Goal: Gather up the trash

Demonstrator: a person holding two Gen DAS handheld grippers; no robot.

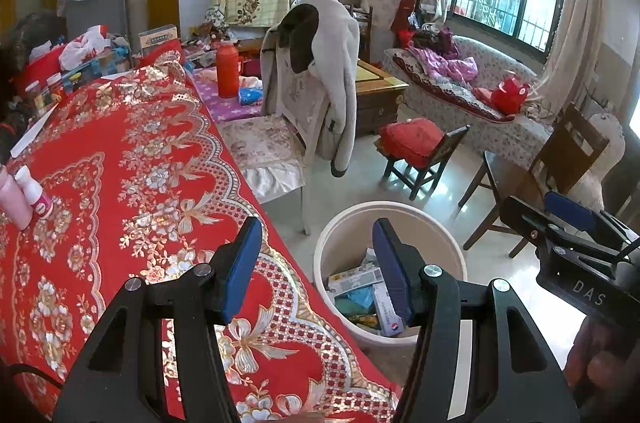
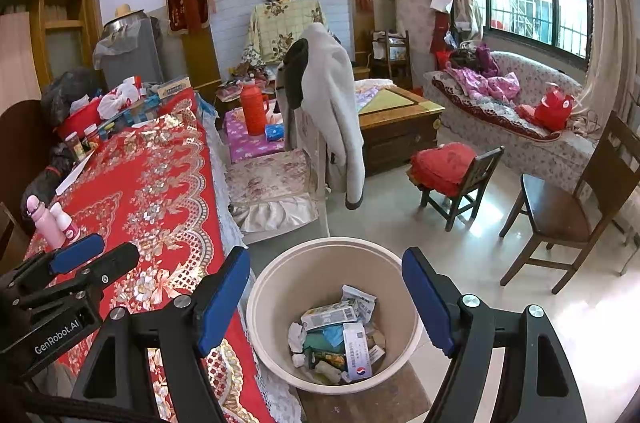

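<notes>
Lying in the bin [image 2: 280, 287], trash [image 2: 340, 339] sits below the open, empty right tool [image 2: 326, 297].

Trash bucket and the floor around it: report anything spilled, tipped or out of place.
Nothing stands out. The bucket stands upright beside the red tablecloth, with boxes and wrappers inside it and no litter visible on the floor around it. Both grippers, left and right, are open and empty.

"DAS" stands in pale letters on the right tongs [image 1: 568, 219]; "GenRobot.AI" stands on the left tongs [image 2: 94, 261].
</notes>
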